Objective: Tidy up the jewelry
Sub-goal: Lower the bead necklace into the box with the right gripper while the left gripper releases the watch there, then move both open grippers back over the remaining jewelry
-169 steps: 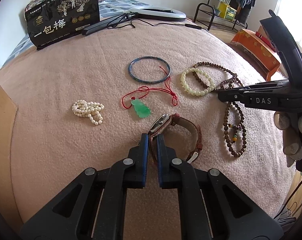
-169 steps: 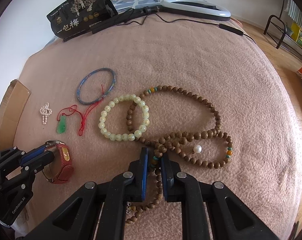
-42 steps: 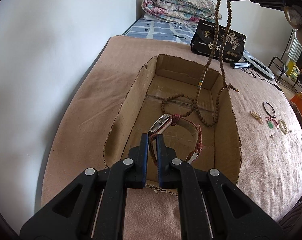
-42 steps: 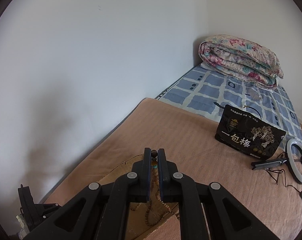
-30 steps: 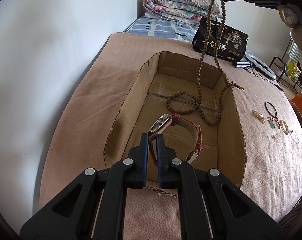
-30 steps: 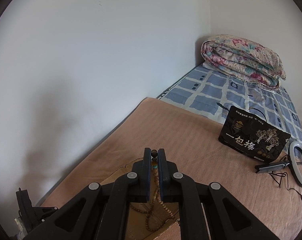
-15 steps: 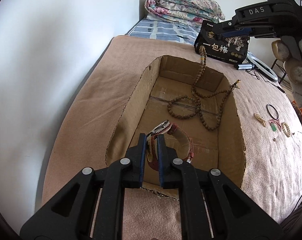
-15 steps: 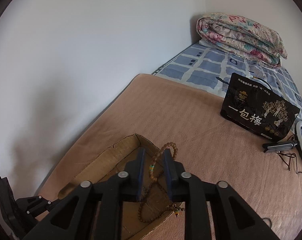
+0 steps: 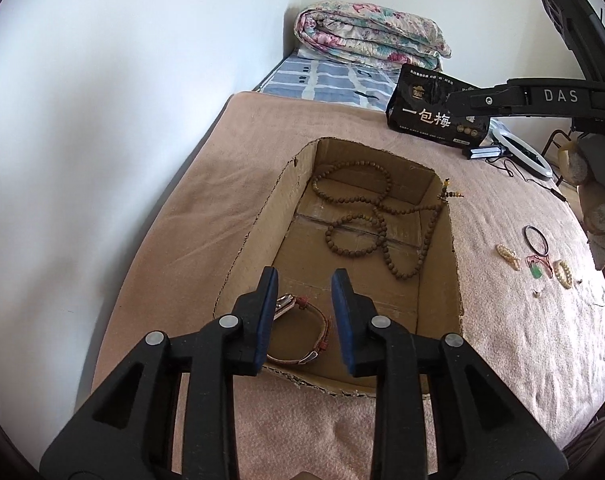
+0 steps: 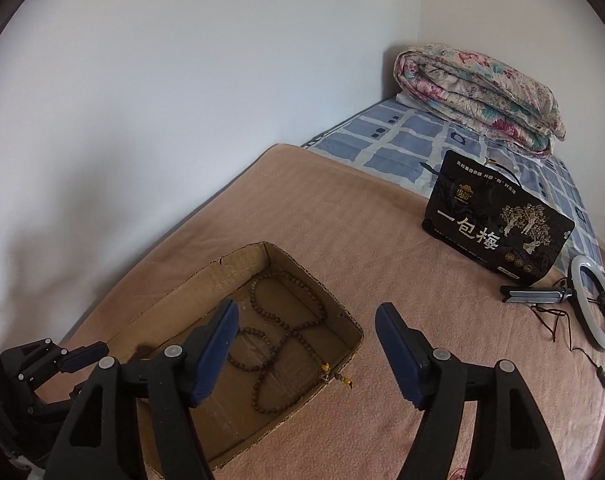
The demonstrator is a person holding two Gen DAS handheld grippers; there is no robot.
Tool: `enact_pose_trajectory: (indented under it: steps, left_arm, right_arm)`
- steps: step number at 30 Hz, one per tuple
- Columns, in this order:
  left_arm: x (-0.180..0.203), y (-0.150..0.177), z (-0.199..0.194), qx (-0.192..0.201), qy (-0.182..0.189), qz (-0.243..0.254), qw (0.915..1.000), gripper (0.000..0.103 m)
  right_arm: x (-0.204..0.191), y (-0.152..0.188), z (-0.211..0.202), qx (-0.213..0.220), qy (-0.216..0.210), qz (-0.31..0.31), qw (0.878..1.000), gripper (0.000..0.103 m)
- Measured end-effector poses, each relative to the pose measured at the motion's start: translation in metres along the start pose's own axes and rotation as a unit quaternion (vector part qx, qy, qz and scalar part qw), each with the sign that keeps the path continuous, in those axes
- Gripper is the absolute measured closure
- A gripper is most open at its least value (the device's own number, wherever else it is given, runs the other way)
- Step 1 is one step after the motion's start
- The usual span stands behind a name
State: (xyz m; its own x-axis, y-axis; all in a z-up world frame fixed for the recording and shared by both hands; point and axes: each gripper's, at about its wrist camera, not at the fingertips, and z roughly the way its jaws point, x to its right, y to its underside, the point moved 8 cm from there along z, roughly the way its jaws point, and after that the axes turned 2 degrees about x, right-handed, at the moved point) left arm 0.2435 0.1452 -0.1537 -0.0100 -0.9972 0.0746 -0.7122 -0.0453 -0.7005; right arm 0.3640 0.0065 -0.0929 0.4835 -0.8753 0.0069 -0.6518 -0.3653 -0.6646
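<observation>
Soft, even daylight cast from the right, faint shadows thrown on the wall (image 10: 150, 128), strong fisheye bending, corners darkened, focus kept sharp.

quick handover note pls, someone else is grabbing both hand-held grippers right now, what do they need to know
Left hand-held gripper: open, its jaws have just been opening; the watch lies below them at the near end of the cardboard box, released.
Right hand-held gripper: open, its jaws have just been opening, nothing between them.
Done: the wooden bead necklace lies in the box, its tassel end hanging over the rim.
Left: out on the blanket are the pearl piece, dark bangle, green pendant on red cord and pale bead bracelet.
</observation>
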Motion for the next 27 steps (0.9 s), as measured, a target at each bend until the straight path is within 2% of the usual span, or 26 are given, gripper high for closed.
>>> enact_pose_trajectory:
  steps: [9, 11, 12, 13, 19, 27]
  left_arm:
    - [0.036, -0.005, -0.022, 0.02, 0.019, 0.02, 0.9994, 0.076]
    - [0.049, -0.004, -0.025, 0.023, 0.031, 0.027, 0.9989, 0.068]
    - [0.057, -0.004, -0.026, 0.025, 0.036, 0.031, 0.9986, 0.056]
    - [0.065, -0.004, -0.028, 0.029, 0.042, 0.036, 0.9981, 0.051]
    - [0.119, 0.0, -0.027, 0.03, 0.078, 0.07, 0.9941, 0.051]
    - [0.178, 0.008, -0.009, 0.012, 0.122, 0.09, 0.9883, 0.051]
  right_arm:
    - [0.034, 0.016, -0.057, 0.038, 0.018, 0.028, 0.999, 0.009]
    - [0.047, 0.023, -0.071, 0.047, 0.029, 0.035, 0.998, 0.005]
    - [0.054, 0.028, -0.079, 0.051, 0.039, 0.036, 0.997, 0.003]
    - [0.061, 0.032, -0.086, 0.057, 0.05, 0.038, 0.996, 0.003]
    - [0.108, 0.067, -0.13, 0.083, 0.094, 0.059, 0.99, 0.0]
    - [0.169, 0.127, -0.173, 0.085, 0.125, 0.107, 0.983, 0.0]
